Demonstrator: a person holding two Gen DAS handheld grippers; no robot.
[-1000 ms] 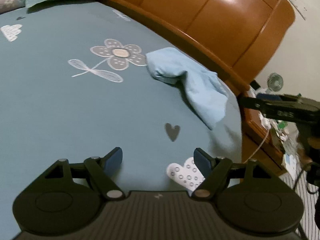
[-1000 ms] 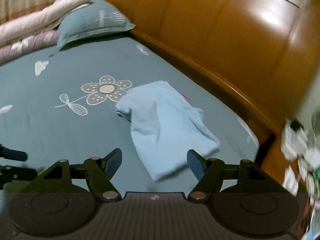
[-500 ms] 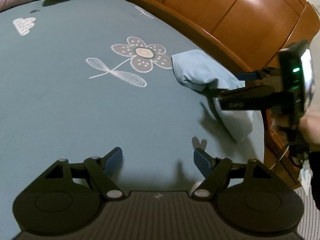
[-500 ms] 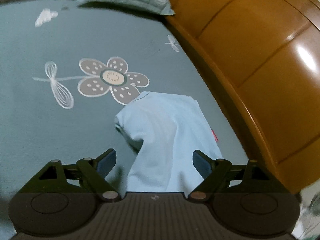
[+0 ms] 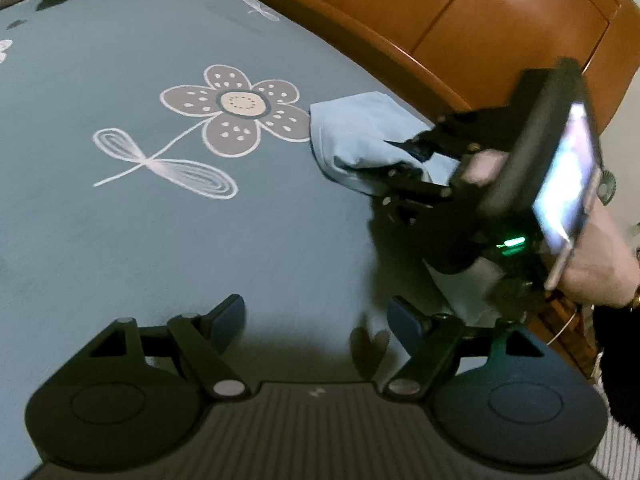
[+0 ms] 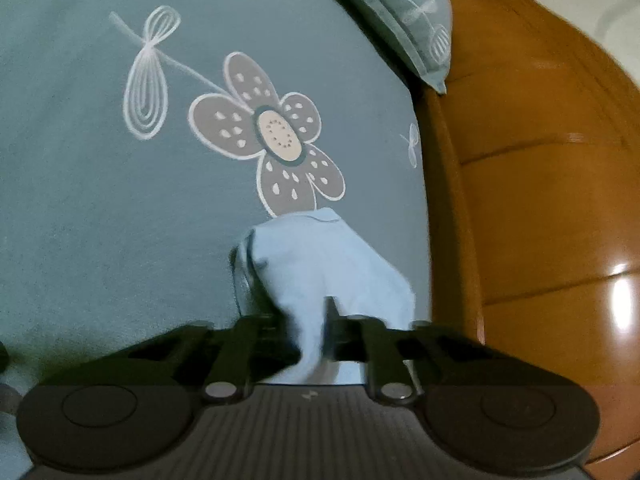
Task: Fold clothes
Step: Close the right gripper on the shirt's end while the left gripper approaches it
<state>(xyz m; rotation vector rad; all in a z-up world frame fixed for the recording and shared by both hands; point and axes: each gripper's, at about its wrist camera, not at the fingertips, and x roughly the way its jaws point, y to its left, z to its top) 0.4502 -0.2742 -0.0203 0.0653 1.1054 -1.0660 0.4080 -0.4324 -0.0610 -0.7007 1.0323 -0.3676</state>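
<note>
1. The left gripper (image 5: 316, 316) hovers over the teal bed sheet (image 5: 120, 240), its jaws spread wide with only bare sheet and a printed heart between them.
2. A printed grey flower (image 5: 240, 110) lies on the sheet just left of the light blue garment (image 5: 356, 136).
3. The garment sits crumpled near the bed's edge, beside the wooden bed frame (image 5: 460, 28).
4. The right gripper (image 6: 312, 340) is closing its jaws on a raised fold of the garment, and the cloth is pinched between them.
5. A hand (image 5: 592, 264) grips that gripper's handle.
</note>
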